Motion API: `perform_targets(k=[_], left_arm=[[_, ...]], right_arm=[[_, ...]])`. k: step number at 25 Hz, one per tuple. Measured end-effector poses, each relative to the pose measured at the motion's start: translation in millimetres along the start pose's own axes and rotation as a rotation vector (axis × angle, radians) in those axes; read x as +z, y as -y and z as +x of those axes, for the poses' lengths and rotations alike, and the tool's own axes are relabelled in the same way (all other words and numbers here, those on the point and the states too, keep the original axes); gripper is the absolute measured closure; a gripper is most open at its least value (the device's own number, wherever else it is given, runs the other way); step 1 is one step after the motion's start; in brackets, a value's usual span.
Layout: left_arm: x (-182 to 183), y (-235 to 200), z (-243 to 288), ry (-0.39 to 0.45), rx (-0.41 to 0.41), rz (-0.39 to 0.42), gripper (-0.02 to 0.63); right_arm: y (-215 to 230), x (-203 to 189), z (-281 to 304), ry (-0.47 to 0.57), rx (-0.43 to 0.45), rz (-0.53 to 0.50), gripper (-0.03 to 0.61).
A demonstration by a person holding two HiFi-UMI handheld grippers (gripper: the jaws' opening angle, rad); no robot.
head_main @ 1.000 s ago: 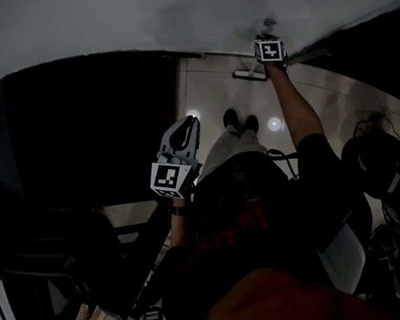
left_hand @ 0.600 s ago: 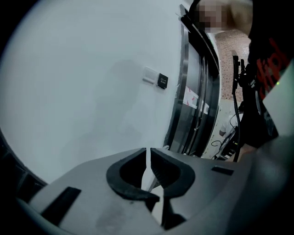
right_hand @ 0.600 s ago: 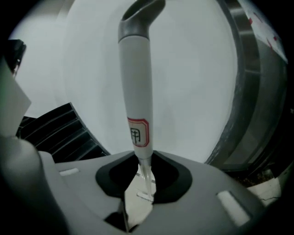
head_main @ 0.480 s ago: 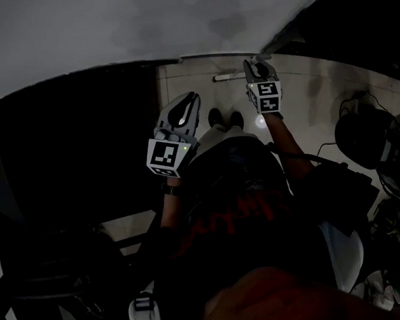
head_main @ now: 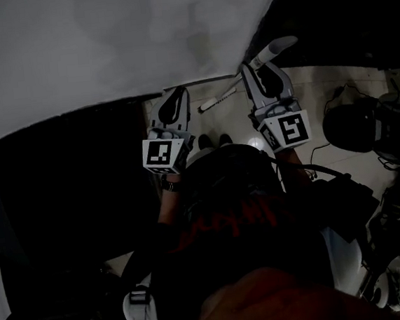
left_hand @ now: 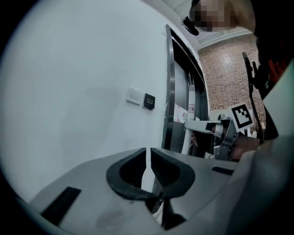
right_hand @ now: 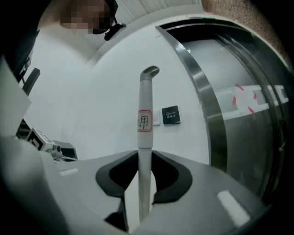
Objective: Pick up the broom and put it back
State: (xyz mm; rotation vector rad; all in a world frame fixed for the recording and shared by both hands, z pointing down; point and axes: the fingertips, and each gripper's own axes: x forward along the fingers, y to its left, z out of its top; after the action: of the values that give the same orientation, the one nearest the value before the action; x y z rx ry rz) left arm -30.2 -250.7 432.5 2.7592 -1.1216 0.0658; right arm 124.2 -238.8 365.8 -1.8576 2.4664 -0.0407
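Right gripper view puts the broom (right_hand: 145, 96) straight up the middle: its pale handle stands upright in front of the white wall (right_hand: 92, 110). A hooked cap tops the handle, and a red-edged label wraps it partway down. The right tool (right_hand: 144, 158) pinches this handle, with a dark pad pressed on either side just below the label. From the head view the handle runs slantwise through that tool. Its capped end pokes out away from the wall, and its lower length drops toward the foot of the wall, over the tiled floor (head_main: 319, 84).

The left tool (left_hand: 148, 153) is raised toward the same wall, on the wall side of the right tool. Its jaws are drawn together so that only a thin sliver of wall shows between the tips, and nothing is held.

On the wall behind the handle sit a black exit plate (right_hand: 170, 114) and a small white switch (right_hand: 156, 118) touching its side. A curved metal door frame (right_hand: 202, 87) borders the wall at its right edge. The person's dark shirt (head_main: 227, 223) fills the lower head view, back from the wall.
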Motion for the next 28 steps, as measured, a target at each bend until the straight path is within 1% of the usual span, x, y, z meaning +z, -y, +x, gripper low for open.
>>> perform_targets(k=[3,6,8,10,12,14,18,20,23,28], left_arm=[[-4.7,6.6,6.3,0.035,0.005,-0.02,0.578],[-28.7,0.5,-17.0,0.034,0.013,-0.019,0.578],[-39.7,-3.8,-28.6,0.046,0.017,-0.04,0.578],[-34.2,-3.9,-15.5,0.058,0.016,-0.06,0.578],[-22.1,-0.4,8.7,0.054,0.008,-0.061,0.579],[-15.0,4.1,23.2,0.047,0.002,-0.055,0.579],[-12.6,7.2,18.1,0.042,0.008,-0.038,0.583],[-12.0,7.0,12.9,0.034,0.01,-0.026,0.583],[-12.8,10.0,10.1,0.013,0.012,-0.016,0.583],[-16.9,24.9,7.2,-0.032,0.028,-0.021,0.583]], right_arm=[[-4.9,0.3,-13.0,0.012,0.005,-0.008,0.489],[-36.7,-19.7,-26.4,0.009,0.018,-0.02,0.489],[-49.0,-29.6,-33.5,-0.001,0.023,-0.021,0.489],[-36.0,-27.7,-31.4,-0.024,0.022,-0.018,0.488],[-11.4,-20.3,-25.8,-0.028,0.023,-0.004,0.488],[2.9,-18.2,-26.4,-0.038,0.03,0.019,0.488],[-3.8,-32.4,-38.4,-0.093,0.055,0.037,0.488],[-7.9,-47.2,-41.6,-0.129,0.059,0.036,0.488],[-8.4,-83.1,-43.5,-0.194,0.057,0.045,0.489],[2.5,-171.4,-43.0,-0.307,0.018,0.074,0.488]])
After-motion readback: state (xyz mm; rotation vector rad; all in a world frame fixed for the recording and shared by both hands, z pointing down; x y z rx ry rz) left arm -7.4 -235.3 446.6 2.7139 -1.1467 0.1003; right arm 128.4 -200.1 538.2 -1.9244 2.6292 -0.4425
